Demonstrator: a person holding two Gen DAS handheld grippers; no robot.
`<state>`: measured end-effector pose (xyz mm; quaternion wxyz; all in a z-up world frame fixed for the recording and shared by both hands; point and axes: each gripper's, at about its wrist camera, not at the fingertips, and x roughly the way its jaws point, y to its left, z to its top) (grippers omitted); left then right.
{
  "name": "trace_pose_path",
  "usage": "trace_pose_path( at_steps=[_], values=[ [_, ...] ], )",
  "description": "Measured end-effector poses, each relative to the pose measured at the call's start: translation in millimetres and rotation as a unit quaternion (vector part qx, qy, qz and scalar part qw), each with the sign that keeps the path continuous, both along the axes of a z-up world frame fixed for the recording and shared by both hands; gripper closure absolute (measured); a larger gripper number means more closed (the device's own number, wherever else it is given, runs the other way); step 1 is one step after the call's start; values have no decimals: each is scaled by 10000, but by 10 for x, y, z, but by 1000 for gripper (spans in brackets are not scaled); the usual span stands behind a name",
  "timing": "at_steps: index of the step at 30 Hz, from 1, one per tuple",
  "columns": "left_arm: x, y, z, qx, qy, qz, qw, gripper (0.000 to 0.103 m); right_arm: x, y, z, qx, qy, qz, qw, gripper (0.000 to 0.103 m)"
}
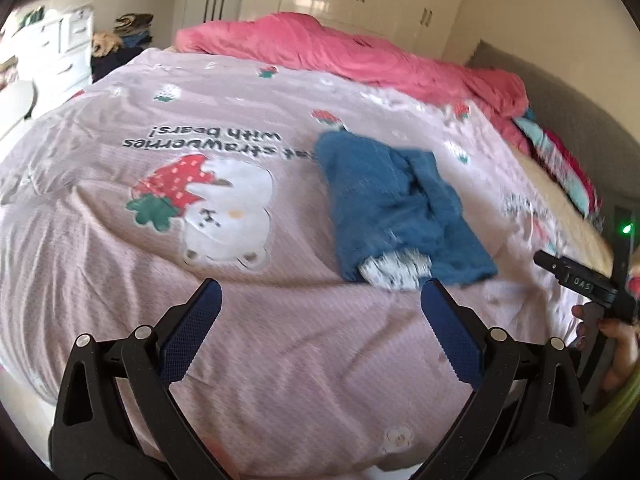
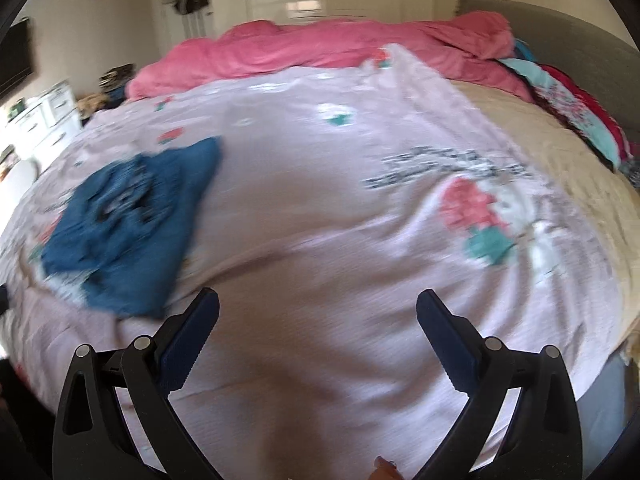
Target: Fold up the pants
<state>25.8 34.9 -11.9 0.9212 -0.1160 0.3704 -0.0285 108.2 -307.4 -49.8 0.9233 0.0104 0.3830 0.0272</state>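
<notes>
A pair of blue fuzzy pants [image 1: 396,204] lies crumpled on the pink strawberry-print bedspread [image 1: 280,332], with a white patterned lining showing at its near end. In the left wrist view my left gripper [image 1: 320,292] is open above bare bedspread, and the pants lie just beyond its right finger. In the right wrist view the same pants [image 2: 128,220] lie to the upper left, blurred. My right gripper [image 2: 318,304] is open and holds nothing, over bare bedspread [image 2: 320,220] to the right of the pants. The right gripper's body and a hand [image 1: 616,336] show at the left view's right edge.
A bunched pink duvet [image 1: 360,52] runs along the far side of the bed. Colourful folded textiles [image 2: 576,112] lie by the grey headboard [image 2: 580,24] at the right. White drawers [image 1: 60,48] and a clothes pile stand beyond the bed's left side; wardrobes line the back wall.
</notes>
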Motion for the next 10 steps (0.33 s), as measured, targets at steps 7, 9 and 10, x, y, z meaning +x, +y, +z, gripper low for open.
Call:
trace_pose_path(
  at_steps=[7,9,10],
  values=[
    [648,759,-181,1182,871,1030,9838,9,678,-970,-17,-333,226,-938,9948,4],
    [921,1065,-269,1530,1161,1278,9730,9,917,-1259,-40,-448,301,-1238,9908,4],
    [1032,1174,-306,1660,1254,1353,9687,9,1071,-1431,-57,-466,326,-1390,9887,4]
  ],
)
